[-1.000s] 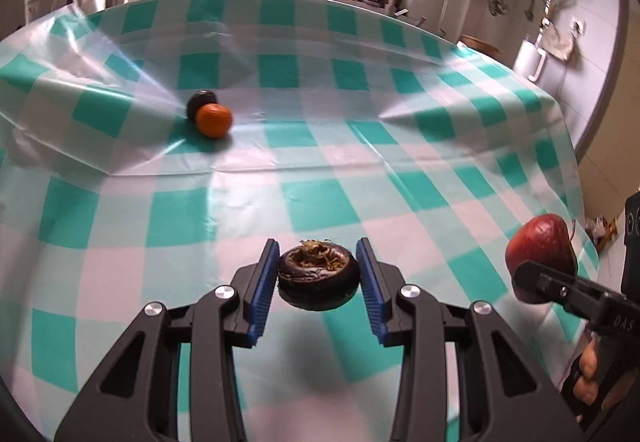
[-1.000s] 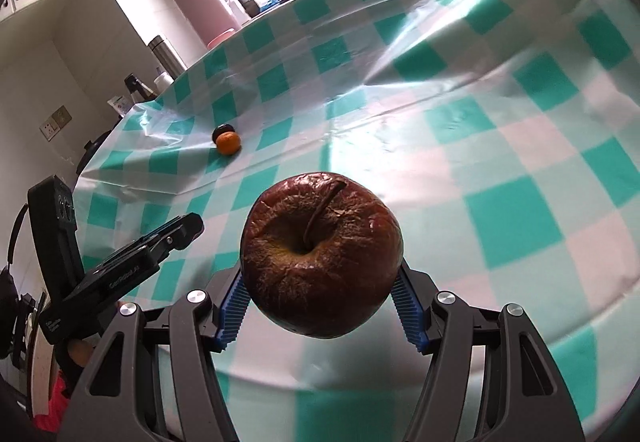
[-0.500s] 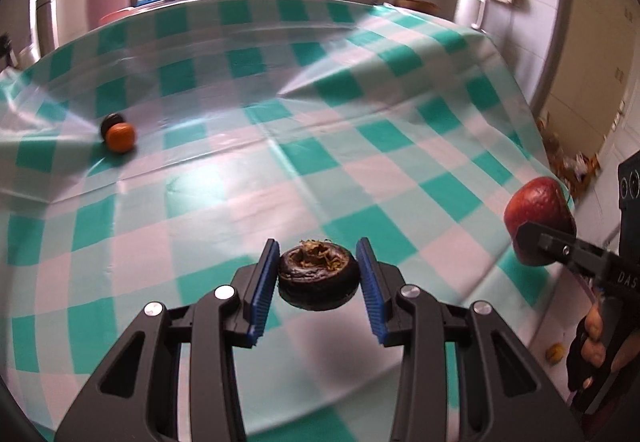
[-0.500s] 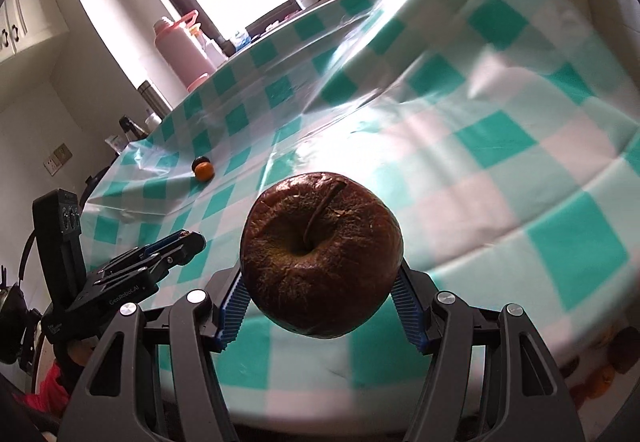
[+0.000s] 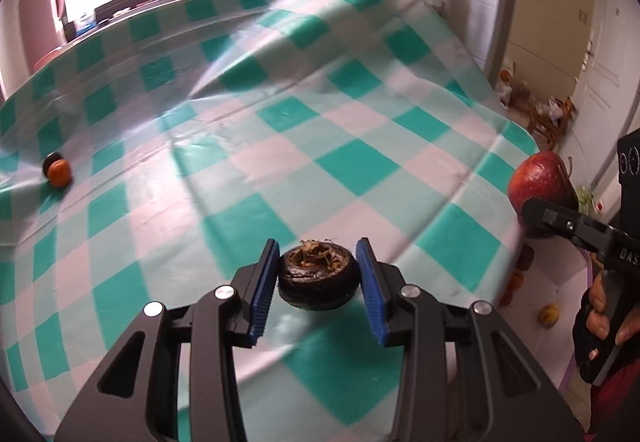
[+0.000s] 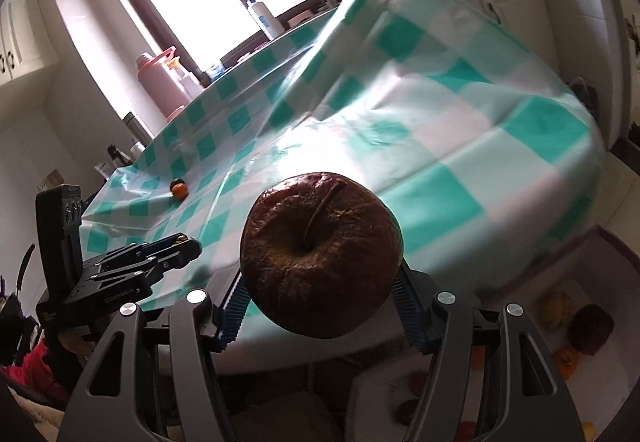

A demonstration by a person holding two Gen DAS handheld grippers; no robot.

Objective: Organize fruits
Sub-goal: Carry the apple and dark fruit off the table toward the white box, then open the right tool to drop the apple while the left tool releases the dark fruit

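My left gripper (image 5: 318, 284) is shut on a small dark shrivelled fruit (image 5: 318, 281), held above the near part of the green-checked table (image 5: 304, 130). My right gripper (image 6: 322, 294) is shut on a wrinkled brown-red apple (image 6: 320, 262), held past the table's right edge; the apple also shows in the left wrist view (image 5: 540, 186). An orange (image 5: 59, 172) lies touching a dark round fruit (image 5: 50, 160) at the table's far left. The left gripper shows in the right wrist view (image 6: 176, 246).
A white bin (image 6: 592, 282) on the floor right of the table holds several old fruits, such as a dark one (image 6: 591, 328) and an orange one (image 6: 566, 360). A pink flask (image 6: 160, 82) and bottles stand by the window.
Both grippers have swung right toward the table's right edge, each with its fruit. The floor bin has come into view below the right gripper.
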